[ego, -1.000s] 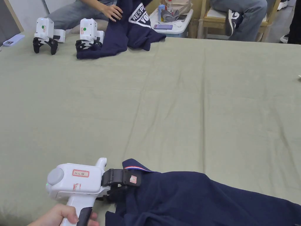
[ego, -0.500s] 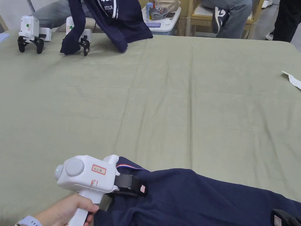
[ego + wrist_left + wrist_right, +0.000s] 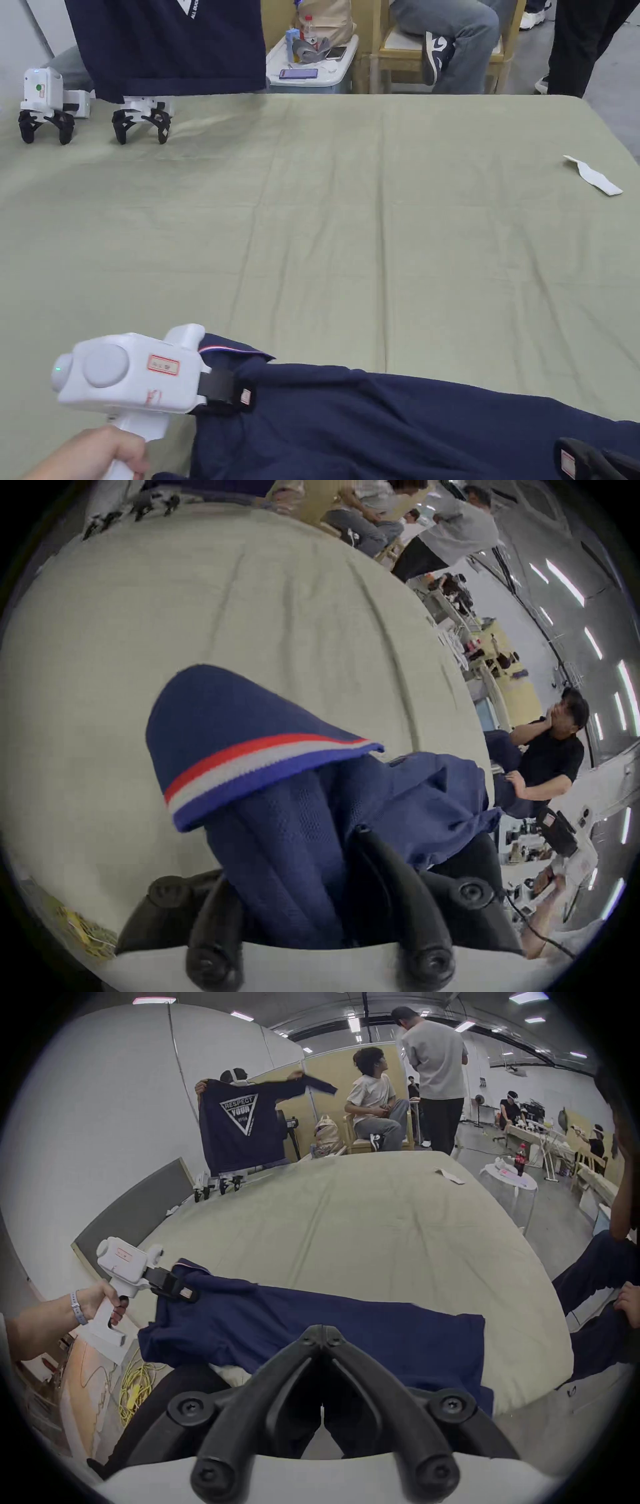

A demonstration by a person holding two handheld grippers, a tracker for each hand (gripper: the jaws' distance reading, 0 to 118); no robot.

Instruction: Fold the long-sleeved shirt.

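Shirt (image 3: 406, 425), dark blue, lies along the near edge of the green bed (image 3: 375, 219). Left gripper (image 3: 228, 397) pinches the shirt by its striped collar (image 3: 263, 757). Right gripper (image 3: 323, 1333) has its jaws pressed together over the shirt's hem. Far across the bed stand two spare grippers (image 3: 94, 119), and a white paper strip (image 3: 594, 176) lies at the right.

Even, bright indoor light falls from long white ceiling strip lamps (image 3: 354, 1025), leaving only soft, faint shadows in the creases of the pale green cloth-covered desk (image 3: 387, 206). Both gripper views bend strongly at their round black edges. The left gripper view is blurred toward its rim.
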